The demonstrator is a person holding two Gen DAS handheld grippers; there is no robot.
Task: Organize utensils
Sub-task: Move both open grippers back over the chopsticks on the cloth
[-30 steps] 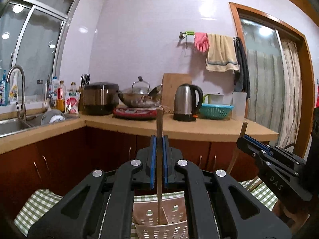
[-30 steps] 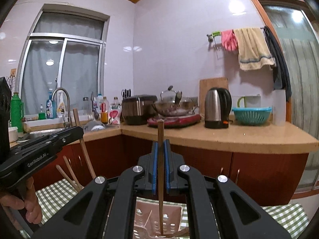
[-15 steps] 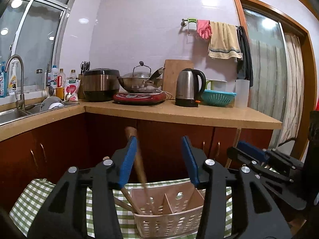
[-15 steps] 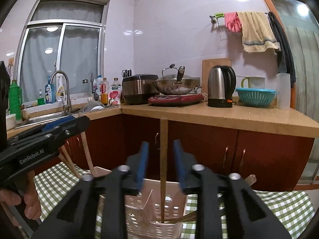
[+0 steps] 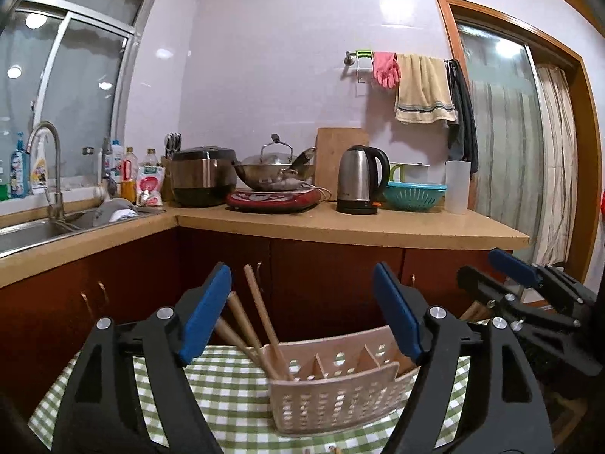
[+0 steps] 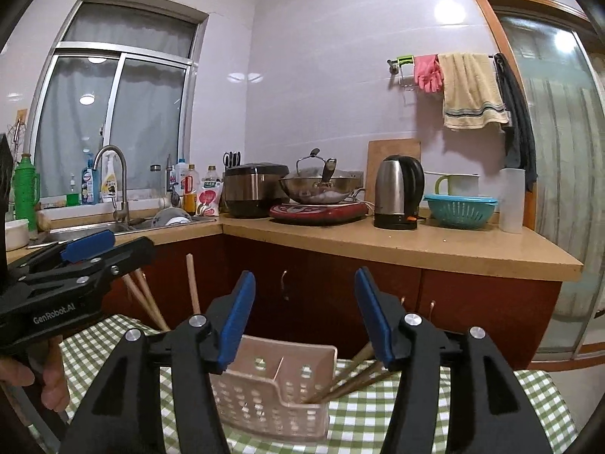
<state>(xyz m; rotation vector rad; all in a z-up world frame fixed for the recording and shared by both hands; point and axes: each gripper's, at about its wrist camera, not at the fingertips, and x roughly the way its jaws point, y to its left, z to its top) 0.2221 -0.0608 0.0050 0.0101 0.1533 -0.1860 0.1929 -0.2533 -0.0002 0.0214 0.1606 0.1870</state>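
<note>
Both claws, left claw (image 5: 302, 314) and right claw (image 6: 302, 314), have just been opening and hold nothing; the chopsticks (image 5: 261, 321) in the basket (image 5: 332, 393) are light, stiff, slippery: pinch mid-shaft.

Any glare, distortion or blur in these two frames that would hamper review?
Left wrist view: ceiling-light glare on the wall tiles, fisheye bends the door frame, corners vignetted. Right wrist view: similar glare and window reflections; the basket stays sharp, no motion blur.
</note>
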